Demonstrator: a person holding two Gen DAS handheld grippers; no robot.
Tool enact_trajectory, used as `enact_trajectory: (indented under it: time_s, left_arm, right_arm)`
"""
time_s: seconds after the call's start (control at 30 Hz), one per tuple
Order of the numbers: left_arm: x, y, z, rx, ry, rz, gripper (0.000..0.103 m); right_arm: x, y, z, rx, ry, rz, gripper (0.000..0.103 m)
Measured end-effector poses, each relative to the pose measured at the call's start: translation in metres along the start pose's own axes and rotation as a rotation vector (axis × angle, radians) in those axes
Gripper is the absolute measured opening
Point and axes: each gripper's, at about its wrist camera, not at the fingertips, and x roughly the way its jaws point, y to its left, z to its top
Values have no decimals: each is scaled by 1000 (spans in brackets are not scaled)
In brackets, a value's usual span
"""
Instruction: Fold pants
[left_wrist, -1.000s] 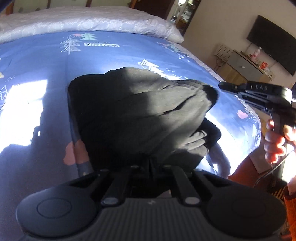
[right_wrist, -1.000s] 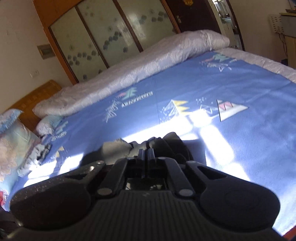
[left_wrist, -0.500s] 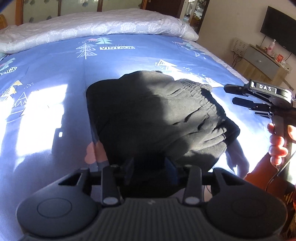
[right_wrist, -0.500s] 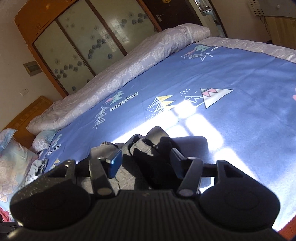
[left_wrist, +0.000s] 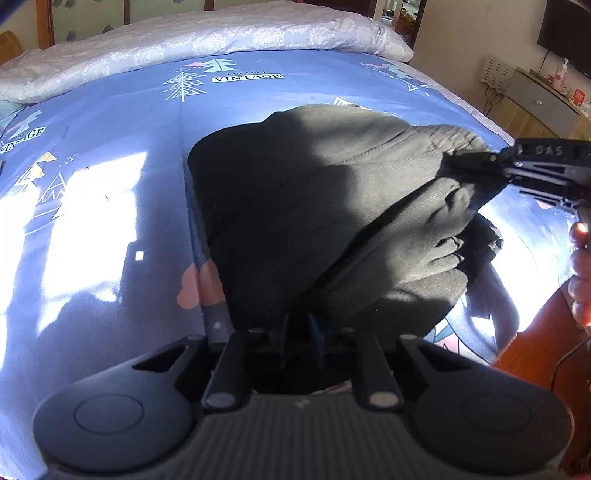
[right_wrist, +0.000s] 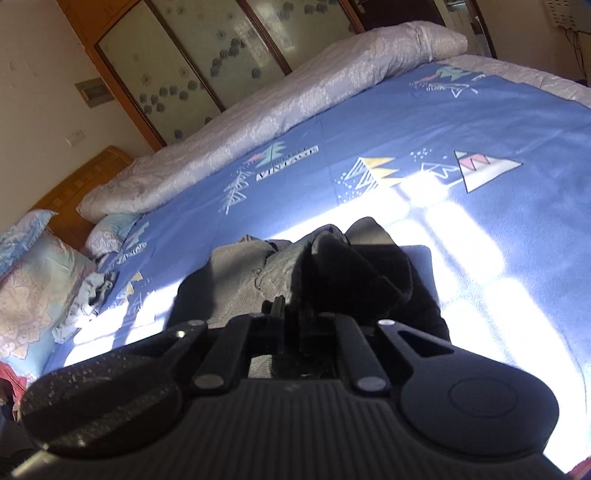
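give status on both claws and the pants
Left claw shut on pants near edge. Right claw shut on waistband end. Pants bunched, half folded on bed. Nothing in the way.

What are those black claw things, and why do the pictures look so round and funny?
A person holds one black pinching tool in each hand. Each tool carries a tiny wide-eyed camera, which bends the picture. One picture looks along the left gripper, the other along the right gripper. On the blue patterned bedspread lie dark grey soft pants, bunched up in a heap. Both tools are pinched shut on the pants: the left at the near edge, the right at the side. In the left picture you can see the right tool from outside.
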Motion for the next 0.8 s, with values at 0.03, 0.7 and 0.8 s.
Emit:
enact_trajectory:
  time_s: [0.03,0.7,0.8]
  left_arm:
    - [-1,-1,0,3,-2,-9,11]
    - [1,-31,-10,102,21,23,15]
    - [1,-31,-10,102,25,26,15]
  right_arm:
    - [-9,0,4,2,-27,3,8]
    - [18,-53,-30,135,25,-183,26]
    - [5,-48,-29,130,6,-219,41]
